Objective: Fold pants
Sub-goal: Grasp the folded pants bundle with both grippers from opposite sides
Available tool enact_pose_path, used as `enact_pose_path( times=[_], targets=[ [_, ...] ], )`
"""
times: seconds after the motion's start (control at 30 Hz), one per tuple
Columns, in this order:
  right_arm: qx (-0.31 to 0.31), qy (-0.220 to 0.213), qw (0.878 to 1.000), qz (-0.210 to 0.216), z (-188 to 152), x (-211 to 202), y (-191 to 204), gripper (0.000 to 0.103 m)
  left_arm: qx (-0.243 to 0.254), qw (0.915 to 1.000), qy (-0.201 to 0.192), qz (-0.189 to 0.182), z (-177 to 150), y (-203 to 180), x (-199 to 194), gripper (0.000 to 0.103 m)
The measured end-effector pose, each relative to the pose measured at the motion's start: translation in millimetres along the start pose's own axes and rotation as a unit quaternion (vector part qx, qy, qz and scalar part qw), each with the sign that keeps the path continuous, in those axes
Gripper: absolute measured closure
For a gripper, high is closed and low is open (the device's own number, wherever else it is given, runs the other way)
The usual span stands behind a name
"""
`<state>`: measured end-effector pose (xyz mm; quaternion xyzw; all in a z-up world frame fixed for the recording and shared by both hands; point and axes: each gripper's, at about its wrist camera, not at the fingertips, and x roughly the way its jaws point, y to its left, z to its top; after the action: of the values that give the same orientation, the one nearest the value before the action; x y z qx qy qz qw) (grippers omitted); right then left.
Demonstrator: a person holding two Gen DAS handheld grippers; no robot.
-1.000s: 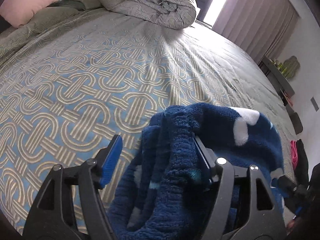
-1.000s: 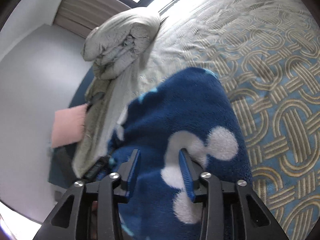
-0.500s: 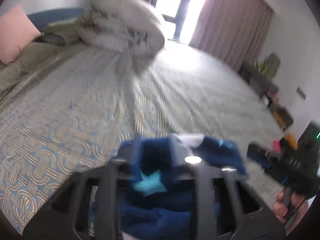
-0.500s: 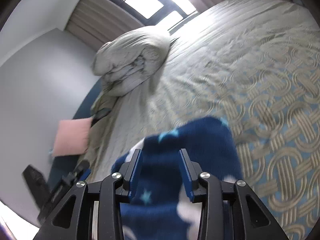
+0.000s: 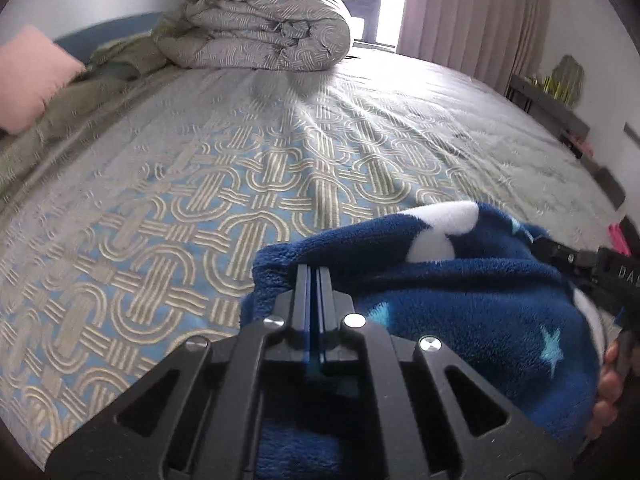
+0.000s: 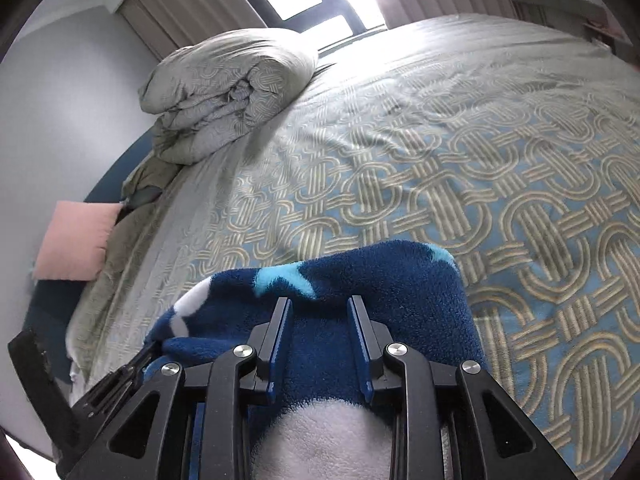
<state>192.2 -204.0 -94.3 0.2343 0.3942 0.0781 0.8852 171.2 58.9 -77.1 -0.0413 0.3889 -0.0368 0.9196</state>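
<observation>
Dark blue fleece pants [image 5: 460,300] with white blobs and pale stars are bunched over the patterned bedspread [image 5: 240,184]. My left gripper [image 5: 314,270] is shut, its tips pinched at the left edge of the bundle. In the right wrist view the pants [image 6: 380,276] fill the gap of my right gripper [image 6: 320,308]. Its jaws are closing, with both pads pressed into the fleece. The right gripper's body [image 5: 580,264] and a person's hand [image 5: 608,380] show at the right rim of the left wrist view. The left gripper's body [image 6: 120,376] shows low on the left.
A rolled grey duvet [image 5: 260,20] lies at the head of the bed, beside olive bedding and a pink pillow [image 5: 28,76]. Curtains and a bright window stand behind. A dark shelf [image 5: 548,100] runs along the right wall. Open bedspread stretches ahead of both grippers.
The left gripper's jaws went from wide open to shut on the edge of the pants. Both grippers tipped up, so more bed shows. The right jaws narrowed a little on the fleece.
</observation>
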Motion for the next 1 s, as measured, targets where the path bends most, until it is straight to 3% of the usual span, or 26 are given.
enact_pose_path(
  times=[0.27,0.3,0.37,0.53,0.6,0.67,0.73,0.83,1.0],
  targets=[
    [0.020,-0.003,1.000,0.019,1.6,-3.8,-6.2,0.081,-0.006,0.9999,0.004,-0.008,4.8,-1.3,-10.1,0.097],
    [0.014,-0.004,1.000,0.016,2.3,-6.8,-2.8,0.079,-0.016,0.9998,0.007,-0.014,7.2,-1.7,-16.6,0.094],
    [0.005,-0.015,1.000,0.008,3.0,-20.5,5.0,0.079,-0.034,0.9991,-0.001,-0.026,10.8,-5.1,-37.7,0.076],
    [-0.041,-0.061,0.997,0.008,-9.5,-61.7,33.8,0.080,-0.007,0.9981,-0.023,-0.056,5.0,-29.2,-63.0,0.073],
    [-0.068,-0.063,0.996,-0.005,-15.5,-63.8,45.3,0.083,0.003,0.9990,-0.021,-0.040,0.3,-31.1,-52.3,0.075],
    [-0.104,-0.059,0.992,-0.041,-22.0,-56.4,54.1,0.086,-0.001,1.0000,-0.003,-0.006,-5.9,-20.6,-32.1,0.091],
    [-0.116,-0.041,0.989,-0.084,-26.0,-40.8,47.4,0.089,0.008,0.9998,-0.010,0.017,-12.1,-10.3,-22.3,0.099],
    [-0.087,-0.023,0.993,-0.076,-27.2,-27.9,19.1,0.103,0.032,0.9992,-0.020,0.017,-18.9,-8.0,-19.9,0.099],
    [-0.107,-0.040,0.989,-0.094,-32.0,-32.4,15.3,0.103,0.047,0.9982,-0.027,0.026,-20.8,-9.6,-12.4,0.099]
  ],
)
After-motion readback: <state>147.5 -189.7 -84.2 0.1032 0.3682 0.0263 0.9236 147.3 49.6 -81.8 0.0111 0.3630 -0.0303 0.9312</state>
